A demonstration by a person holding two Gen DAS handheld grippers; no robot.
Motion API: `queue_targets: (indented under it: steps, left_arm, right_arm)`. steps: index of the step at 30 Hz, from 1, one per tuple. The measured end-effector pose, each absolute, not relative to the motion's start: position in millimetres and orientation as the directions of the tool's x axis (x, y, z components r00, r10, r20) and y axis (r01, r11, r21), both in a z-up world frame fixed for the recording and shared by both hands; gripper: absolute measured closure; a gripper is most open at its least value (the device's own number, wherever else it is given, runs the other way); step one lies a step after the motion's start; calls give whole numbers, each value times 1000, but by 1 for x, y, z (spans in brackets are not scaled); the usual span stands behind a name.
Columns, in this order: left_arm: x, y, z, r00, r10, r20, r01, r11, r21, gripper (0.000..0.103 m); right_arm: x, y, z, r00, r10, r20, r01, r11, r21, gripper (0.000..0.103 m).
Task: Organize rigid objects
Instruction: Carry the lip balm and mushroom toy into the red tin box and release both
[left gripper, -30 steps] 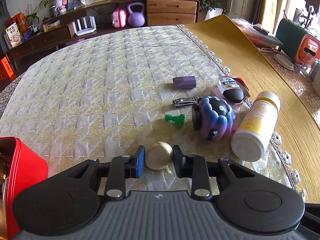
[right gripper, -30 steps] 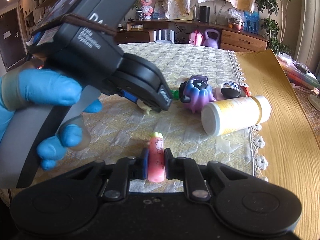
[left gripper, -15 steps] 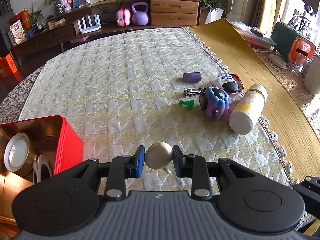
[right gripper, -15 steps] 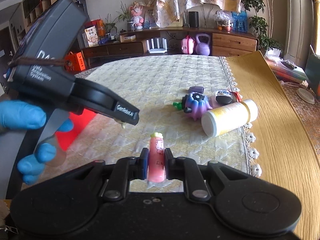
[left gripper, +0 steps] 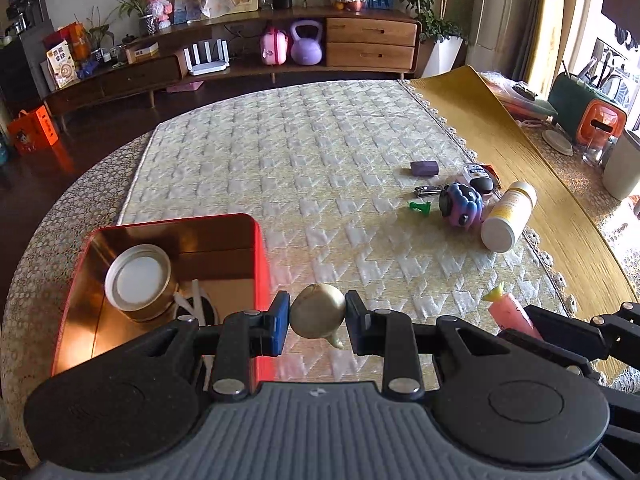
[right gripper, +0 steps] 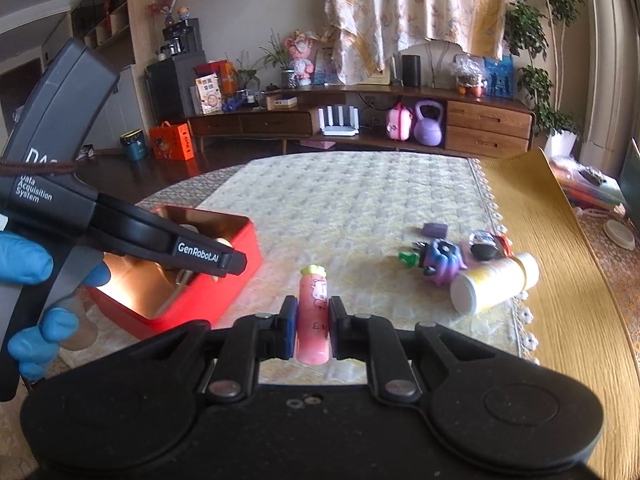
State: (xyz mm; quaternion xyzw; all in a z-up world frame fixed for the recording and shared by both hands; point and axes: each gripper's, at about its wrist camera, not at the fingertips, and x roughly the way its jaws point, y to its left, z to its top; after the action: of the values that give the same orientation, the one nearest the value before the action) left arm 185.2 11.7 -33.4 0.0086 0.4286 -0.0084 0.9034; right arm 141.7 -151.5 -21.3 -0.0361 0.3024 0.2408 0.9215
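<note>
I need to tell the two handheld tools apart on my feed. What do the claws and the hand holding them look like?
Both look alike: the left claw and the right claw have black linkage arms with silver rivets, blue pads and a ribbed grey-black body. Seen from the right wrist camera, the left tool has a grey handle, white "GenRobot.AI" and "Data Acquisition System" lettering and a brown cord. The hand wears a blue glove.

left gripper [left gripper: 317, 322] clamps a cream garlic-shaped toy [left gripper: 318, 316] — just beside the red tin [left gripper: 258, 256].
</note>
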Motion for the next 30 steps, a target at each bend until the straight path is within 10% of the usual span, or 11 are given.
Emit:
queue_targets:
  steps: [30]
  left_arm:
    - [180, 161, -64, 539, 116, -834, -122, 991, 59, 74]
  right_arm:
    - [216, -6, -30, 575, 498, -649, -609, 790, 68, 88]
